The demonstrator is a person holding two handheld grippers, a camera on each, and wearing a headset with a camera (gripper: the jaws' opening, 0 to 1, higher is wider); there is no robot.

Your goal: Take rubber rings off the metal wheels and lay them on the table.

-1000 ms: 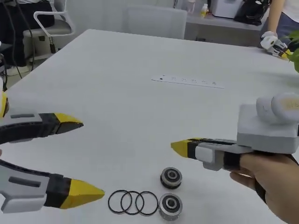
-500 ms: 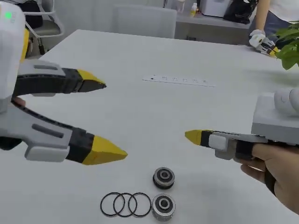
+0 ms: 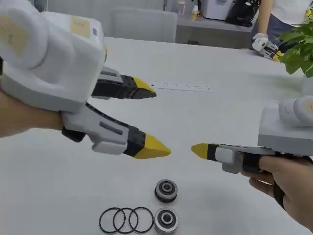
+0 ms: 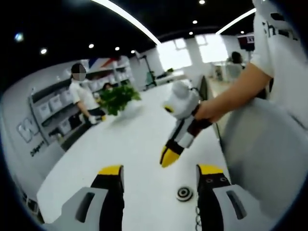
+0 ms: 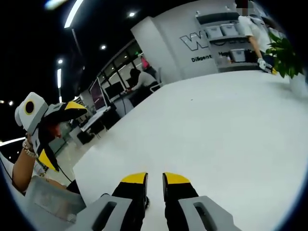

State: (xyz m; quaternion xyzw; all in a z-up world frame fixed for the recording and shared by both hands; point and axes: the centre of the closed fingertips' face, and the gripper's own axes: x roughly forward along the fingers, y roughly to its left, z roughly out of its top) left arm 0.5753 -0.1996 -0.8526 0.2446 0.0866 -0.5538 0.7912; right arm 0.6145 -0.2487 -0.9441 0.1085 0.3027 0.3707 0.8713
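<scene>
The left claw (image 3: 161, 122) hangs over the white table (image 3: 220, 112) with its jaws spread wide and nothing in them. The right claw (image 3: 195, 150) points at it with its jaws close together, holding nothing too. Down on the table, below both claw tips, sit two metal wheels (image 3: 166, 190), and three rubber rings (image 3: 126, 220) lie flat right beside the nearer wheel, on the left claw's side.

The rubber rings (image 3: 126, 220) are black, the metal wheels (image 3: 166, 190) silver-and-black, the table (image 3: 205, 112) white, the fingers (image 3: 151, 146) yellow-tipped black.

Shiny metal wheels (image 3: 166, 190), matt table (image 3: 220, 112)
</scene>
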